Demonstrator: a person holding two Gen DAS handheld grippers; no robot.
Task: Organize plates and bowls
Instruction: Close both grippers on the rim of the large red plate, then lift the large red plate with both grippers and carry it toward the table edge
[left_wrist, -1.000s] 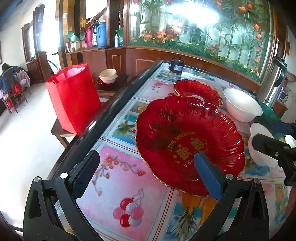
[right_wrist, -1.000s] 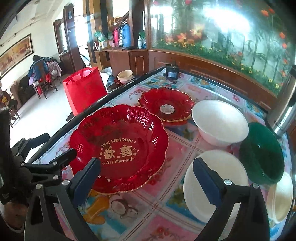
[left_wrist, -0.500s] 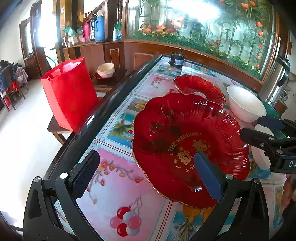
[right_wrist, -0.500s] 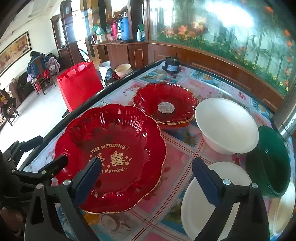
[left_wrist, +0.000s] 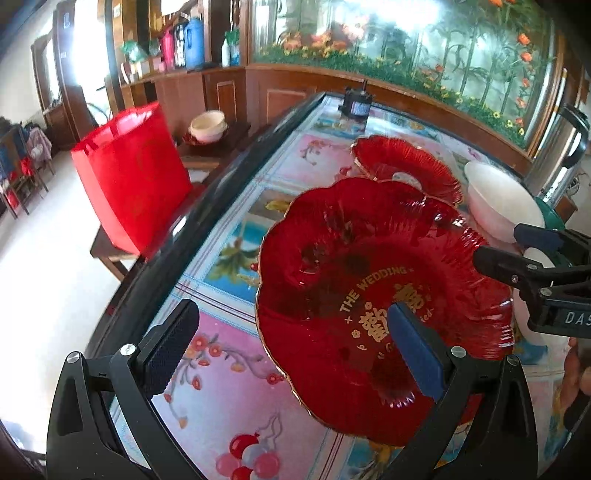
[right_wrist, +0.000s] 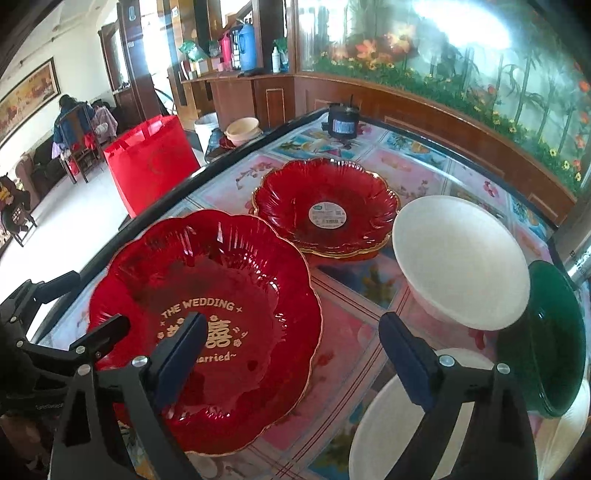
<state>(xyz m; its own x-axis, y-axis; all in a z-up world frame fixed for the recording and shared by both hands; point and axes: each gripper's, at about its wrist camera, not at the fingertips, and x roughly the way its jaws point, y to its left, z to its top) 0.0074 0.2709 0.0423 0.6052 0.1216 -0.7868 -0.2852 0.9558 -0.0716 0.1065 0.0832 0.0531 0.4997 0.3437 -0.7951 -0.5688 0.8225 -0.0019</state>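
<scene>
On the bench (right_wrist: 417, 166), the wedding plate (right_wrist: 229, 295) lies nearest; plate stack (right_wrist: 325, 206) behind it, bowl (right_wrist: 461, 266) right

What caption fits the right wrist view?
Open right gripper, jaws closing, above the red wedding plate beside white bowl and green bowl.

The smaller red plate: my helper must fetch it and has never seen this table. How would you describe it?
On the flower-patterned table, behind the big red wedding plate, left of the white bowl. The smaller red plate carries a round white sticker, no gold lettering.
</scene>
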